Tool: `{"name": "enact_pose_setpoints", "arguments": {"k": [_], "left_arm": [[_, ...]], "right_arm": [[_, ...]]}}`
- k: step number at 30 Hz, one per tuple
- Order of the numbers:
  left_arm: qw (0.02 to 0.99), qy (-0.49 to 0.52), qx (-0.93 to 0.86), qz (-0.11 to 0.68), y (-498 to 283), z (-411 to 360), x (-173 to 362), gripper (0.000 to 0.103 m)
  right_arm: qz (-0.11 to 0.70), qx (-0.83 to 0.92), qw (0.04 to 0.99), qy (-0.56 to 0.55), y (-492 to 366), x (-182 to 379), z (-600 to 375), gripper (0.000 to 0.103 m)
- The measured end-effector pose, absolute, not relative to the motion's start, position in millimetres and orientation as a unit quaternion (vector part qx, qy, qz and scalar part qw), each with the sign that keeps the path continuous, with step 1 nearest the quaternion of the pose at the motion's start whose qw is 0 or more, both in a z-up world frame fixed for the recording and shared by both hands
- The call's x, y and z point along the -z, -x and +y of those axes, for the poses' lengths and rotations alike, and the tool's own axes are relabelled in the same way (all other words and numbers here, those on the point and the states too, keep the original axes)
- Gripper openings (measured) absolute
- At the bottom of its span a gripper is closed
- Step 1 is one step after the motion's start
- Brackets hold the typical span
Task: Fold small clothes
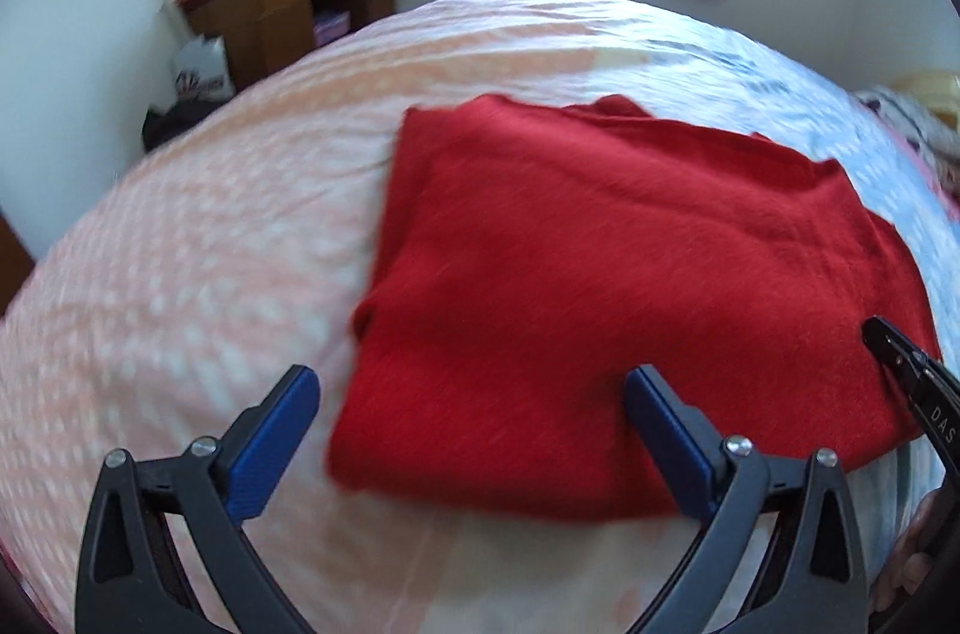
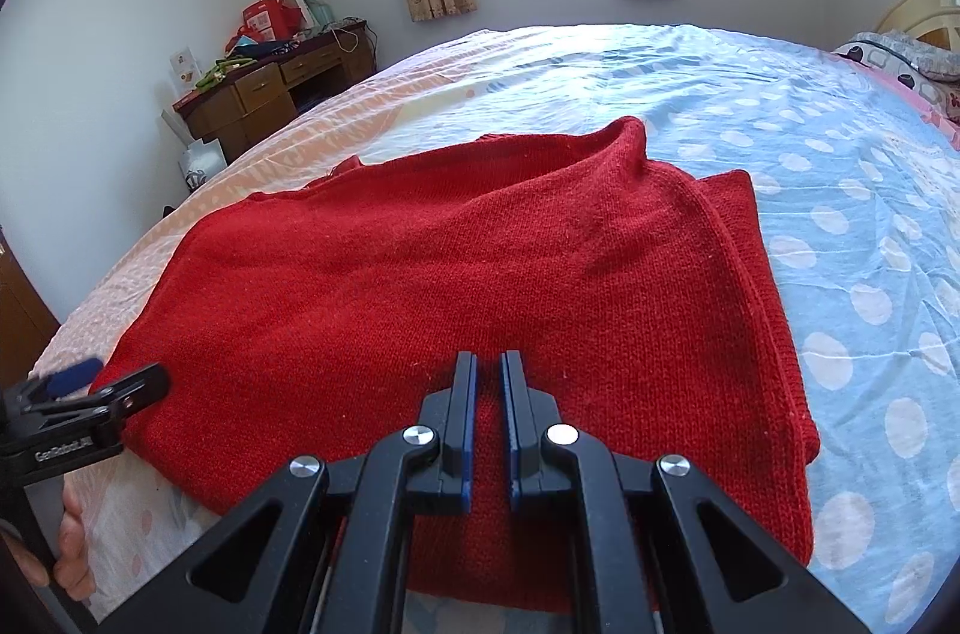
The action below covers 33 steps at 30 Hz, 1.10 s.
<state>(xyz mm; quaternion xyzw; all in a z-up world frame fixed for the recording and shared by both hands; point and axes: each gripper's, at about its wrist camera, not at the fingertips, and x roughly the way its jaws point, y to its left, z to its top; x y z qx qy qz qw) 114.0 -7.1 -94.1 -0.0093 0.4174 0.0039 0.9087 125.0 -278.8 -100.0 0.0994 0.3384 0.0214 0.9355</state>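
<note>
A folded red knit sweater [image 1: 600, 244] [image 2: 450, 262] lies flat on the bed. In the left wrist view, my left gripper [image 1: 474, 382] is wide open. It hovers over the sweater's near left corner: one blue pad is above the sheet, the other above the knit, and nothing is between them. My right gripper [image 2: 489, 358] is shut, pads almost touching, low over the sweater's near edge. I see no fabric lifted in it. Each gripper shows in the other's view: the left gripper [image 2: 108, 382] at the sweater's left corner, the right gripper [image 1: 888, 340] at its right edge.
The bed [image 2: 840, 214] has a blue dotted sheet on the right and a pink patterned one [image 1: 210, 214] on the left. A wooden desk [image 2: 270, 87] piled with bags stands by the far wall. Pillows [image 2: 900, 51] lie far right. A hand [image 2: 72, 544] holds the left gripper's handle.
</note>
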Motion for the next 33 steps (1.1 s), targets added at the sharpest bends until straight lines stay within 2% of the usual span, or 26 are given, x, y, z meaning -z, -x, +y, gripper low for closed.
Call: {"name": "enact_pose_setpoints", "arguments": {"k": [5,7,10,17,19,22,27,33], "left_arm": [[0.908,0.106,0.015,0.406,-90.7,28.3,100.3,0.103],[0.908,0.157,0.024,0.389,-79.7,40.1,102.3,0.100],[0.907,0.177,0.038,0.381,-73.1,37.6,102.1,0.089],[0.891,0.206,0.083,0.395,-100.6,3.8,103.1,0.088],[0.887,0.223,0.084,0.395,-109.6,2.9,102.0,0.082],[0.886,0.233,0.071,0.395,-116.9,4.5,100.4,0.067],[0.890,0.216,0.062,0.397,-118.4,11.2,103.7,0.037],[0.901,0.181,0.045,0.392,-112.9,7.2,97.4,0.028]], "right_arm": [[0.338,-0.022,0.935,-0.100,-124.8,100.1,-278.5,0.007],[0.338,-0.022,0.935,-0.100,-124.8,100.1,-278.6,0.007],[0.338,-0.022,0.935,-0.100,-124.9,100.2,-278.5,0.007],[0.338,-0.022,0.935,-0.101,-124.6,100.0,-278.4,0.007],[0.338,-0.022,0.935,-0.102,-124.5,100.0,-278.6,0.007],[0.337,-0.023,0.936,-0.102,-124.3,99.9,-278.7,0.007],[0.336,-0.026,0.935,-0.108,-124.0,99.6,-280.1,0.007],[0.336,-0.025,0.935,-0.106,-124.3,99.6,-279.6,0.007]]}}
